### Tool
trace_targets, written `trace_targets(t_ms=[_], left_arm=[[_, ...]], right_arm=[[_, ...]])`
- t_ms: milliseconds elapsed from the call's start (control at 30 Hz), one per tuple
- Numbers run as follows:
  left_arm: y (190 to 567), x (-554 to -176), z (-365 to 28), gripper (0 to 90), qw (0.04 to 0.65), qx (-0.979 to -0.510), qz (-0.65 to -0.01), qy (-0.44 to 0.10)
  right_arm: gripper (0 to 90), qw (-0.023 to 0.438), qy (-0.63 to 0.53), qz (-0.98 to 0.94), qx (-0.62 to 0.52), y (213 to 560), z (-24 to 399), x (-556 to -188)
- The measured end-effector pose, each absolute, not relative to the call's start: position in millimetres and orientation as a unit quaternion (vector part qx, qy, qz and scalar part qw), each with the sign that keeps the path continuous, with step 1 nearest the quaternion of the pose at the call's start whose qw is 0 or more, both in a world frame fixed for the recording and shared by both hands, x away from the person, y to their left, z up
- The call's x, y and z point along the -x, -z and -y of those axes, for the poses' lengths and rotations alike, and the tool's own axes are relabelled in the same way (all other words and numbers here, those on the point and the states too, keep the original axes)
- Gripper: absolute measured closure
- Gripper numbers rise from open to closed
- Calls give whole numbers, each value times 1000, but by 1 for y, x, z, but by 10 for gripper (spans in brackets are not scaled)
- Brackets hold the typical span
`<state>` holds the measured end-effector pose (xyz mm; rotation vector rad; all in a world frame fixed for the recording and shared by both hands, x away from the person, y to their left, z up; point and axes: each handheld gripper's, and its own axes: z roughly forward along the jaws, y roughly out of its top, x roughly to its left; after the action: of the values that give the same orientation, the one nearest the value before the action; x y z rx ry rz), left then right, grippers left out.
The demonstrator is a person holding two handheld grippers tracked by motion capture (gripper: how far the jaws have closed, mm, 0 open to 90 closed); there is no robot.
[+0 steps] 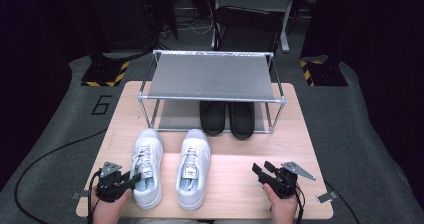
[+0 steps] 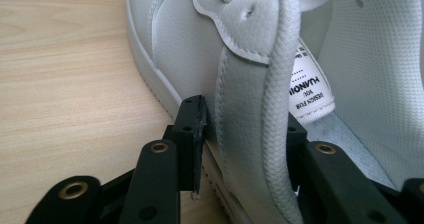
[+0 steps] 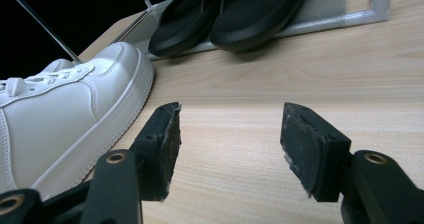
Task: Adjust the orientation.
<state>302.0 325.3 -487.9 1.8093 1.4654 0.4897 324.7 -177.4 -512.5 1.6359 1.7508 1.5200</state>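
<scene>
The left tongs [image 2: 240, 134] clamp the collar wall of the left white sneaker [image 1: 146, 168] at the counter's [image 1: 240, 184] near left. The right tongs [image 3: 230, 144] gape, empty. Next, probably: lift it toward the shoe rack [image 1: 212, 74].

Even overhead light falls on the pale wooden table [image 1: 235, 184], while the room around it sinks into near black. Shadows under the white leather sneakers [image 1: 192, 169] are soft and short. The high view is slightly soft; the gripper views blur close up, with bowed edges.
</scene>
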Motion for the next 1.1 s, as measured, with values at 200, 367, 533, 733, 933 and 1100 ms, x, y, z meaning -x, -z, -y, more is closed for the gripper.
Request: trace_targets(t_ms=[200,367,533,733,933,1100], left_arm=[[486,-300,-330,770,366,-695,-579,-218],[485,-303,-332,774,366,-697,-580,-211],[485,-307,-338,758,379,-690,-586,-195],[482,-311,-339,688,364,-702,-587,-172],[484,-312,-339,682,365,-709,-579,-173],[484,-312,-339,681,363,-708,-579,-177]], right_arm=[[408,150,-530,-609,-571,513,179,-325],[408,143,-532,-607,-573,515,179,-326],[408,139,-532,-605,-575,516,178,-327],[408,134,-534,-603,-578,518,179,-328],[407,131,-536,-598,-582,519,181,-328],[405,126,-537,-594,-585,519,181,-328]])
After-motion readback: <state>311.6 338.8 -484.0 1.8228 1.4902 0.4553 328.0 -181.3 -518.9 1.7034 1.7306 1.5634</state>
